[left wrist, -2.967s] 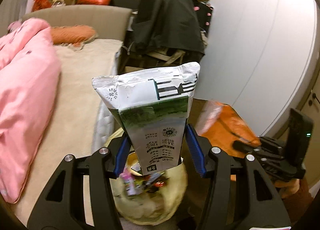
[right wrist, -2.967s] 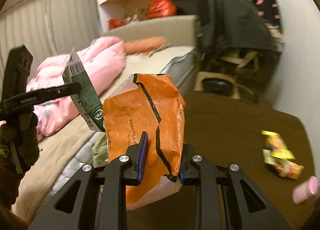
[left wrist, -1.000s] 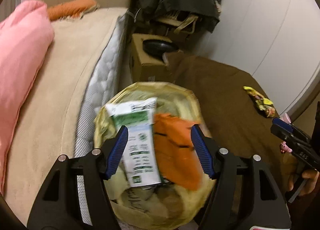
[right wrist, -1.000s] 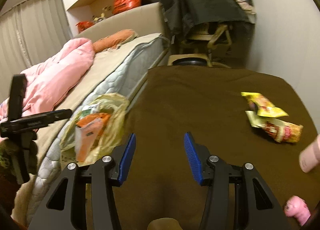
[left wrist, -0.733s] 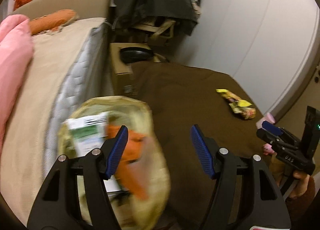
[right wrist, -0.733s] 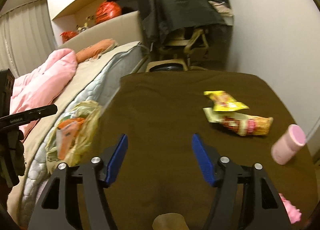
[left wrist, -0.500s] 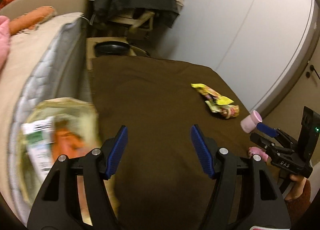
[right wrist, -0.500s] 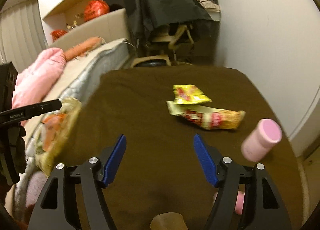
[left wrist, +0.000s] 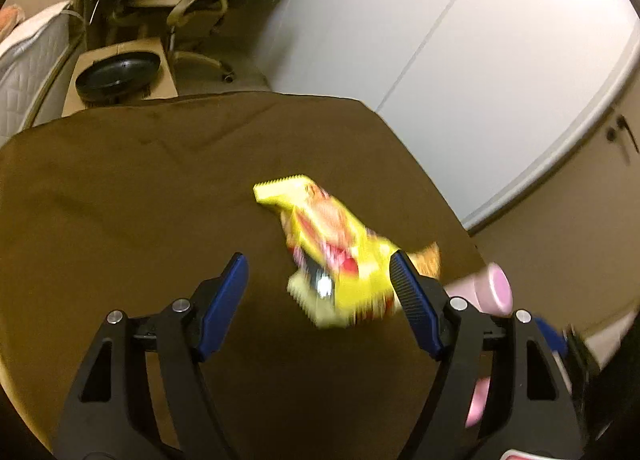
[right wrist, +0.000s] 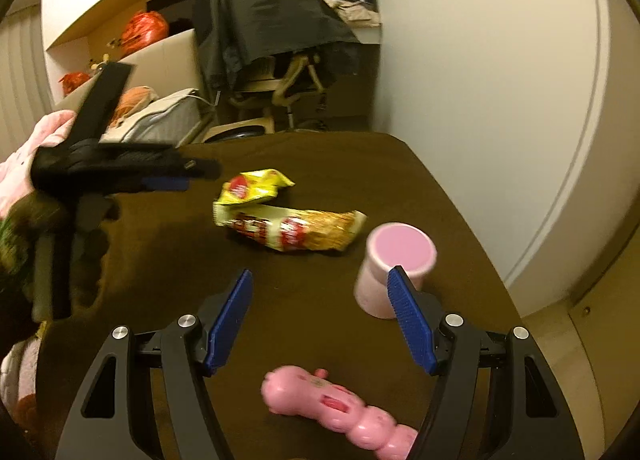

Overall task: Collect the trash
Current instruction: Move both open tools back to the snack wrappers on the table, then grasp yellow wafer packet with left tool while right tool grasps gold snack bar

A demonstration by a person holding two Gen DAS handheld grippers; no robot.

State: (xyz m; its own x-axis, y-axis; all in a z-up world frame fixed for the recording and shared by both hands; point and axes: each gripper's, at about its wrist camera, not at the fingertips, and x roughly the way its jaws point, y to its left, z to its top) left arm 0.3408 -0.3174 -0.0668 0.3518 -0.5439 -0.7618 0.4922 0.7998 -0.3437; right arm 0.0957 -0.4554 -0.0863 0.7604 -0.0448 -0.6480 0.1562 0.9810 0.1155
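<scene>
Snack wrappers [left wrist: 340,256] motion-blurred; pink toy [right wrist: 340,408] edge-cropped

My left claw [left wrist: 318,292] hangs over the brown cloth [left wrist: 120,200], jaws opening, nothing between them; the cloth to its left lies bare, free passage. Just ahead and to its right, 2 wrappers block the way: the yellow wrapper [right wrist: 254,186] overlapping the noodle packet [right wrist: 296,230]. My right claw [right wrist: 320,314] gapes wide over bare cloth. The pink cup [right wrist: 394,270] stands just beyond its right finger, and the pink toy [right wrist: 340,408] lies below, between the fingers.
</scene>
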